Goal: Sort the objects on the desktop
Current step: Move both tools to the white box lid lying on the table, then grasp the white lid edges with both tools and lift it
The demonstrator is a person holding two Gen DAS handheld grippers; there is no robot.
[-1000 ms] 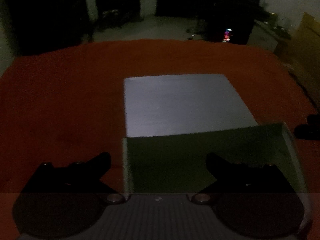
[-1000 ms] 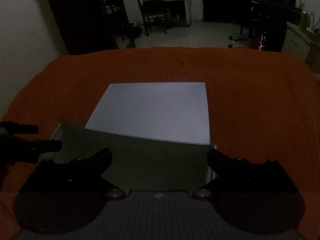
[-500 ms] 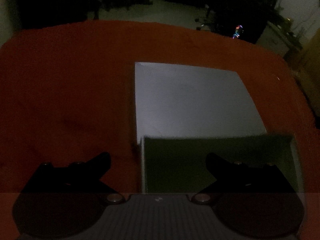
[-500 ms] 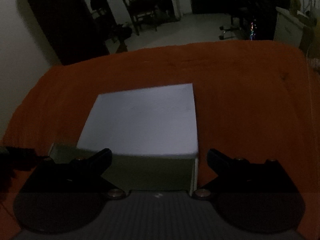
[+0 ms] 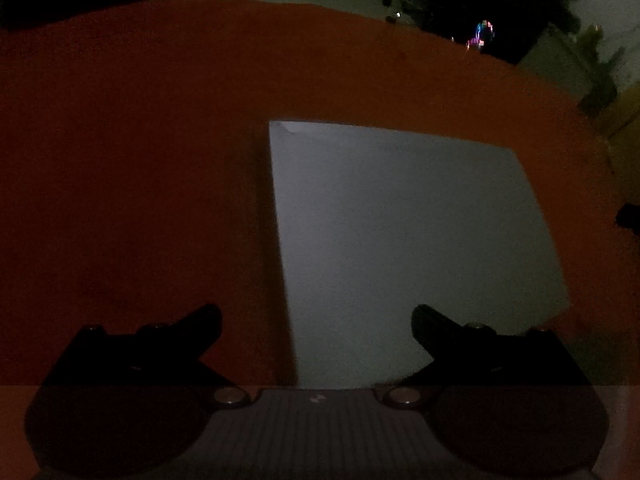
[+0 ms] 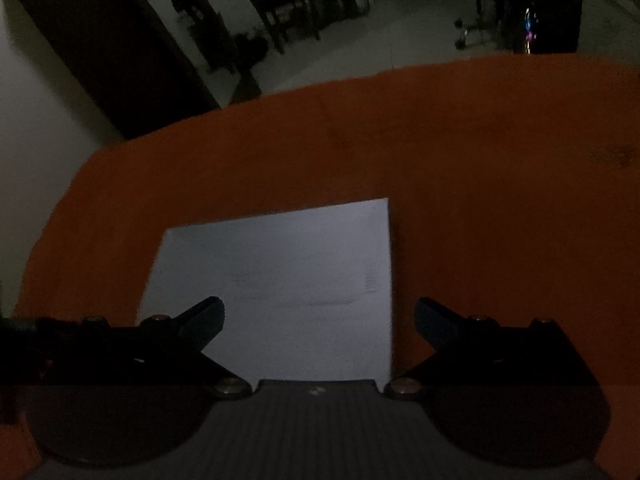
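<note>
Left wrist view showed a dim room and an orange-red tabletop (image 5: pixel 120 160) filling most of the frame. To the left the cloth-like surface lay bare. The left gripper (image 5: pixel 316 320) sat low in the picture with its two dark fingers spread wide and nothing between them; its left finger (image 5: pixel 200 320) hung over the orange surface, and its right finger (image 5: pixel 432 324) hung over a pale grey-white box (image 5: pixel 400 232). The box rested flat on the table, its top face towards the camera, its left edge running down between the two fingers and its far-left corner slightly dented. Whether the fingers touched the box could not be told. At the far right edge a small dark shape (image 5: pixel 628 218) showed beside the table, too dark to identify. Beyond the table, small coloured lights (image 5: pixel 482 34) glowed in the background.

In the right wrist view, the same orange-red tabletop (image 6: pixel 480 160) curved across the middle, with a pale wall and a dark doorway at the left and a chair (image 6: pixel 280 4) further back. The white box (image 6: pixel 280 280) lay flat directly ahead of the right gripper (image 6: pixel 318 316), whose fingers also stood wide apart and empty. Its left finger (image 6: pixel 204 316) overlapped the box's near-left part; its right finger (image 6: pixel 436 320) sat just past the box's right edge, over the orange surface.
</note>
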